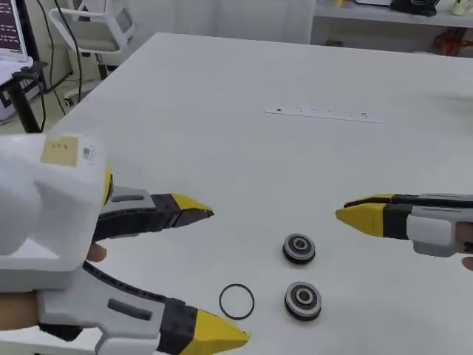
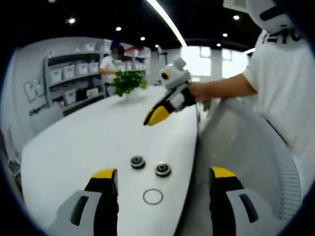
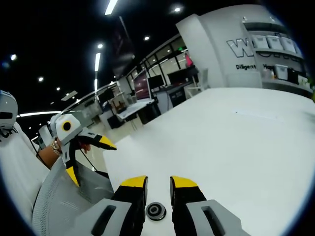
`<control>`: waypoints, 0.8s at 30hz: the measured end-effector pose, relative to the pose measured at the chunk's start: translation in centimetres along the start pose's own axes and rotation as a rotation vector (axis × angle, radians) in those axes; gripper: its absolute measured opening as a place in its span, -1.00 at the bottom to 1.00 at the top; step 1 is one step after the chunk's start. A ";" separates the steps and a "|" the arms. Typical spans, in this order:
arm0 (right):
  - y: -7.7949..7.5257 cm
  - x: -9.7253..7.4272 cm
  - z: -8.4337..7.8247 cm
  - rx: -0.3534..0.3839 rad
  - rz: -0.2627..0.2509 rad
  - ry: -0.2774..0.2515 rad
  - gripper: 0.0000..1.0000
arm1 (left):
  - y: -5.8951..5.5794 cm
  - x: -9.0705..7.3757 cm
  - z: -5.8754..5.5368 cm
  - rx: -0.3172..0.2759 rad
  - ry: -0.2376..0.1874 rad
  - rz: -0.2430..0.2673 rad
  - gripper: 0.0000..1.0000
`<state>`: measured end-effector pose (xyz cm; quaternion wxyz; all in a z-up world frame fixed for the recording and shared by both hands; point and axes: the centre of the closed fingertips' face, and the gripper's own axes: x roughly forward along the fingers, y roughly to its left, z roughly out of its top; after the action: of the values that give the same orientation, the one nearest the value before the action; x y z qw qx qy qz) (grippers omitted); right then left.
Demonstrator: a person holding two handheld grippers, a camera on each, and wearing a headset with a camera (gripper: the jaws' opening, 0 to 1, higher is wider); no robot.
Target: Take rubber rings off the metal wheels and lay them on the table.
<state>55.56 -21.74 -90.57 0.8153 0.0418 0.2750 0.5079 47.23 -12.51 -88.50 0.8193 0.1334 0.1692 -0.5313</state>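
The left gripper is held wide open and empty, the right gripper barely parted on nothing, and a rubber ring is laid on the table beside two metal wheels

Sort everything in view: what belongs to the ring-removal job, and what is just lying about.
Job: far metal wheel, near metal wheel, loose rubber ring, left tool, right tool.
Lying about: marked strip, potted plant, office chair.
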 end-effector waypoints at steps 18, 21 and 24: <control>-1.0 1.3 -5.1 -0.031 0.000 0.176 -0.66 | 1.0 4.5 5.0 0.131 -0.055 -0.113 0.41; -0.8 1.5 -5.8 -0.037 0.009 0.202 -0.65 | 0.5 5.8 5.1 0.148 -0.044 -0.157 0.40; -0.7 1.6 -6.5 -0.045 0.016 0.231 -0.65 | 0.2 7.0 5.3 0.168 -0.034 -0.192 0.39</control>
<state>53.41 -22.07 -96.98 0.7747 -0.0329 0.3555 0.5219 50.83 -20.33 -86.64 0.7532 0.1759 0.1221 -0.6219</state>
